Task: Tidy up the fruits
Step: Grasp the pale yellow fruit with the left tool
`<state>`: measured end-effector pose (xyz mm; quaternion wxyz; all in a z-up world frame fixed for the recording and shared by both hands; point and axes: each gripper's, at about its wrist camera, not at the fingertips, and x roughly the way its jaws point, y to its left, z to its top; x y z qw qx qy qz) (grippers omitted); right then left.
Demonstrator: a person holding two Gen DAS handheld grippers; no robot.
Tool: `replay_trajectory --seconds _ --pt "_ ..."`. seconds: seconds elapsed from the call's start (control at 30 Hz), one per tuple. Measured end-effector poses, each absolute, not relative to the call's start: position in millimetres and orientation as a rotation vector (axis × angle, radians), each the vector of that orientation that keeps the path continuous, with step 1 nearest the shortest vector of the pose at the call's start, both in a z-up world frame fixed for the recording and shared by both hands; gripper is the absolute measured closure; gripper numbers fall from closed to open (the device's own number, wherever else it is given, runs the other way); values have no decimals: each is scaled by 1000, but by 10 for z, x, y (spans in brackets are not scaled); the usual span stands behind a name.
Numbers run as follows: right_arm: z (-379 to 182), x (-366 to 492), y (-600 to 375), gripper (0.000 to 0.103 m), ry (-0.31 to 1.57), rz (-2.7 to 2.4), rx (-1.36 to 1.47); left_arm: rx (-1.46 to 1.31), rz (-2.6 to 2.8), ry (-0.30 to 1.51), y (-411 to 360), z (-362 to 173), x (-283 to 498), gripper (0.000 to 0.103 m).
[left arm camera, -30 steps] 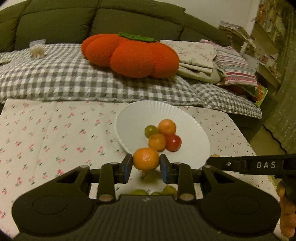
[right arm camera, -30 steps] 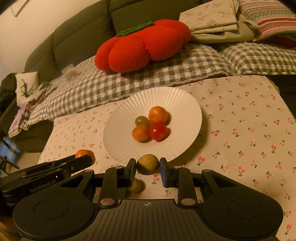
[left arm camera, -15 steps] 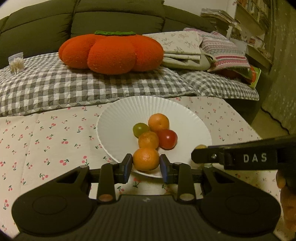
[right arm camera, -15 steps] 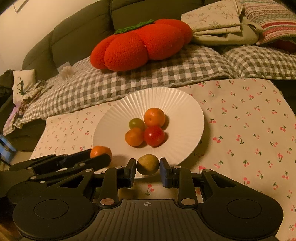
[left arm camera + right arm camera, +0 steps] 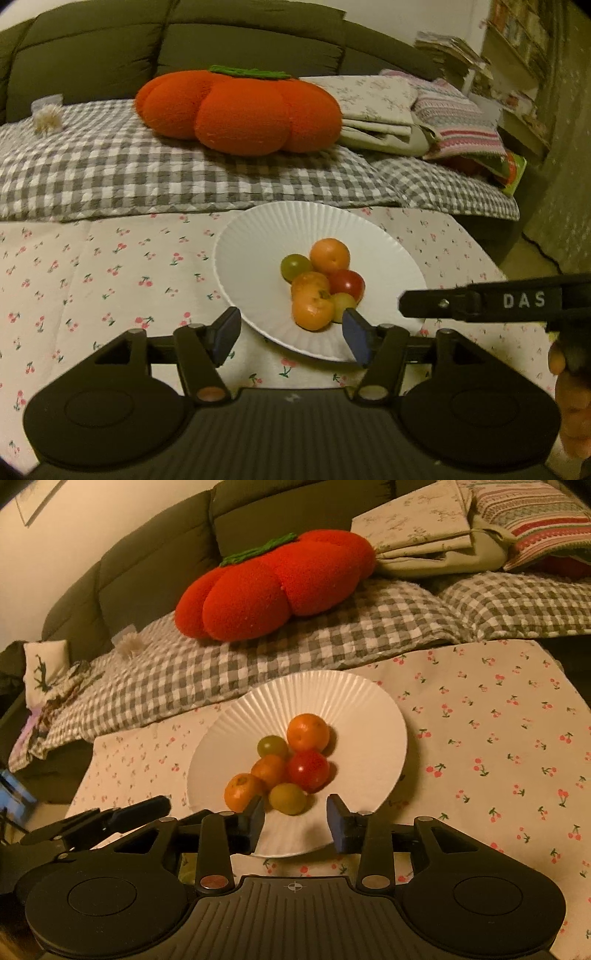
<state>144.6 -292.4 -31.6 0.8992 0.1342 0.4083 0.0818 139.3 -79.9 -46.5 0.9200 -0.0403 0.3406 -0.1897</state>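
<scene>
A white ribbed plate [image 5: 258,251] [image 5: 354,698] on the cherry-print tablecloth holds several small fruits. An orange mandarin [image 5: 312,310] [image 5: 242,792] and a yellow-green fruit [image 5: 345,301] [image 5: 288,798] lie at the plate's near edge, beside a red tomato [image 5: 347,282] [image 5: 308,770], two more orange fruits and a green one. My left gripper [image 5: 291,338] is open and empty just in front of the mandarin. My right gripper [image 5: 295,819] is open and empty just in front of the yellow-green fruit. Each gripper shows in the other's view.
A sofa with a grey checked blanket [image 5: 147,173] runs behind the table. A big orange pumpkin cushion [image 5: 240,110] [image 5: 273,587] and folded textiles [image 5: 388,107] lie on it. The table's right edge [image 5: 491,258] drops to the floor.
Both grippers have opened over the plate's near edge. The mandarin has left the left gripper and the yellow-green fruit the right; both now lie on the plate.
</scene>
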Motion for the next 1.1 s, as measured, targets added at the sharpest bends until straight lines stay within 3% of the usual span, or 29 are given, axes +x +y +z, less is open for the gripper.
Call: replay_trajectory --seconds 0.57,1.1 --pt "-205 1216 -2920 49 892 147 295 -102 -359 778 -613 -432 1159 43" --pt "-284 1049 -2758 43 947 175 267 14 -419 883 -741 -636 764 46"
